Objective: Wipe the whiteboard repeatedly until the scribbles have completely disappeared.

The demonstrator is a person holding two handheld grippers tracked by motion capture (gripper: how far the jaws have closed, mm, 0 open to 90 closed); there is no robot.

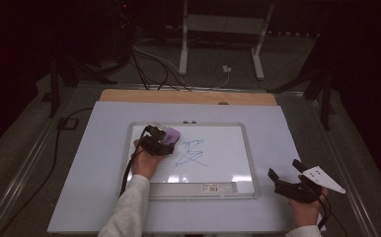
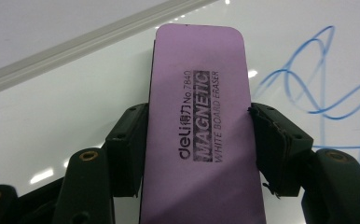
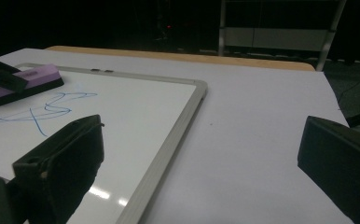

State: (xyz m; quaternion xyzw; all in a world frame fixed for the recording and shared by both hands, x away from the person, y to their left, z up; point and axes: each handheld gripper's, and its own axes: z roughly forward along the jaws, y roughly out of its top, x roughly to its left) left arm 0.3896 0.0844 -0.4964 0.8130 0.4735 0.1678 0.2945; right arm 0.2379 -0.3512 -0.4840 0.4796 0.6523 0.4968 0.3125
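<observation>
Left tongs [image 2: 199, 140] pinch a flat purple eraser [image 2: 201, 116] with rounded corners by its long sides, on the glossy whiteboard [image 1: 228, 153], its long axis pointing toward the board's far metal frame, just left of a blue scribble [image 1: 191, 153]. Right tongs [image 1: 285, 173] hang spread, holding nothing, over the matte bench [image 1: 277, 128].
</observation>
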